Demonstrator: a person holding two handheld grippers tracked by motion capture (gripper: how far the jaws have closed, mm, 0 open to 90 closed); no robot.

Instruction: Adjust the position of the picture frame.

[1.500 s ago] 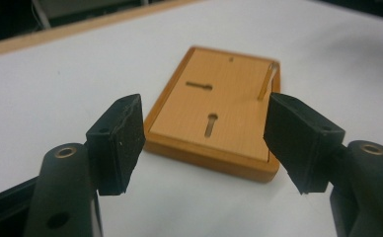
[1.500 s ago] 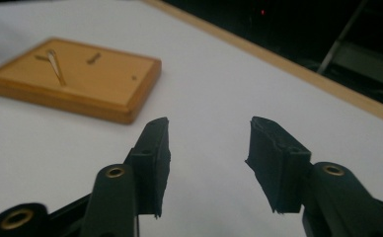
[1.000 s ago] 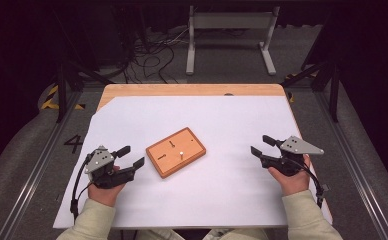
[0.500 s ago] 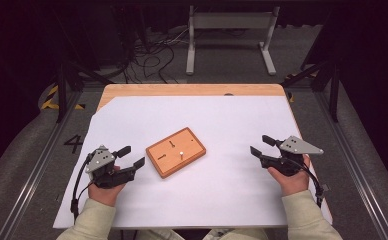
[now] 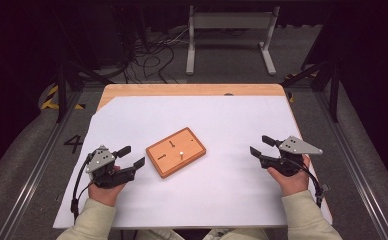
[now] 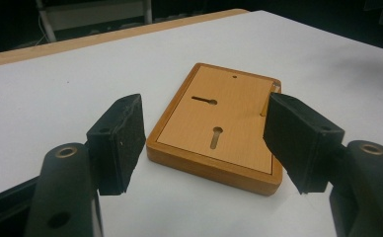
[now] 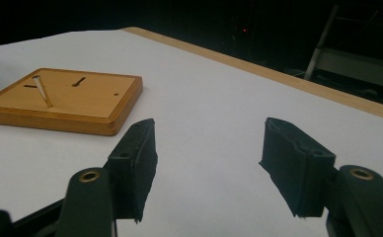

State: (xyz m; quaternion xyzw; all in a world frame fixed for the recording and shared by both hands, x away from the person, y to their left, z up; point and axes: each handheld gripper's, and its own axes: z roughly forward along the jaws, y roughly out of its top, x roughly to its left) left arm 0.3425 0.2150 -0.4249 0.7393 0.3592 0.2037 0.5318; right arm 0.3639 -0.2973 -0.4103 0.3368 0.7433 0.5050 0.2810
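An orange wooden board [image 5: 175, 151] with keyhole slots and a thin upright peg lies flat on the white sheet in the middle of the table. My left gripper [image 5: 131, 156] rests on the sheet just left of it, open, jaws aimed at the board. Through the left gripper view the board [image 6: 219, 123] lies just beyond the empty gap of the left gripper [image 6: 204, 140]. My right gripper [image 5: 261, 146] sits well to the right of the board, open, with nothing between its jaws. In the right gripper view the board [image 7: 63, 98] lies far left of the right gripper [image 7: 209, 168].
A white sheet [image 5: 232, 125] covers most of the wooden table [image 5: 182, 90]. Behind the table stand a grey metal frame [image 5: 229, 22] and loose cables [image 5: 152, 60] on the floor. Floor rails [image 5: 32, 170] run along both sides.
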